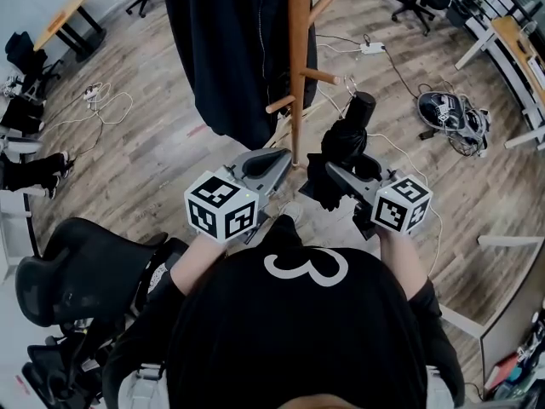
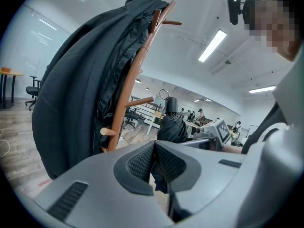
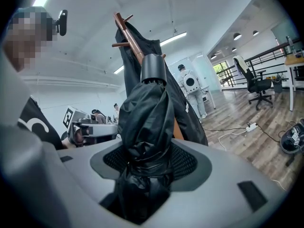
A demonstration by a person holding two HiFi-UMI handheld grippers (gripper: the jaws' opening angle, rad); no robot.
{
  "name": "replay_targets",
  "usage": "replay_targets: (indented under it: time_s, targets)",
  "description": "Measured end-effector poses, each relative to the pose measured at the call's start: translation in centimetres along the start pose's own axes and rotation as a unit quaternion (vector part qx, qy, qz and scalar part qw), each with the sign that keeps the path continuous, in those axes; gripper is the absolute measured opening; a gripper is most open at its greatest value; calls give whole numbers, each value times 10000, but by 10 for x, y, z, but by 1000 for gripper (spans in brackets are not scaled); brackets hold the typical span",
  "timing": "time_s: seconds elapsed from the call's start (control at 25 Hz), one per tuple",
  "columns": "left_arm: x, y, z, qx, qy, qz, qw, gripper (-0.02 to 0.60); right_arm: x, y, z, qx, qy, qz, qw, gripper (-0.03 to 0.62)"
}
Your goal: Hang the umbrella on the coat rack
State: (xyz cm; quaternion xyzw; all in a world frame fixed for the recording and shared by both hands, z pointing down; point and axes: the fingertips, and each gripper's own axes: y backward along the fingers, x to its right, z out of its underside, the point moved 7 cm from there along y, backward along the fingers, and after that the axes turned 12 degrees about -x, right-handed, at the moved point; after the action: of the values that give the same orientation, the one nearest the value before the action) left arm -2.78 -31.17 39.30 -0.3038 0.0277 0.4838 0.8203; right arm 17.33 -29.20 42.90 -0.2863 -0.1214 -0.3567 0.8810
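Top centre of the head view: coat rack (image 1: 298, 66), jacket (image 1: 230, 49) on its left. Just right of the pole, umbrella (image 1: 351, 135) between the right gripper (image 1: 334, 172) jaws. Left gripper (image 1: 288, 157) below the pole; office chair (image 1: 77, 271) lower left.

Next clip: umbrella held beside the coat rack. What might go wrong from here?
1. The right gripper clamps soft folded fabric of the umbrella, so it may slip or swing when lifted.
2. The small loop at its handle end must catch a short peg of the coat rack; a miss may drop it.
3. The dark coat hangs on the rack and might snag it.
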Motion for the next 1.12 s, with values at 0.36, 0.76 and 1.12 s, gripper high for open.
replay_targets:
  time_s: [0.36, 0.76, 1.12]
  targets:
    - [-17, -8, -3, -74, 69, 5, 9999, 15, 14, -19, -1, -161, -16, 99, 9998, 264]
    - [-27, -8, 0, -146, 146, -72, 9998, 15, 21, -34, 3, -308, -58, -15, 9995, 264]
    - [-33, -6, 5, -154, 215, -192, 9995, 15, 27, -48, 6, -465, -12, -67, 9989, 264]
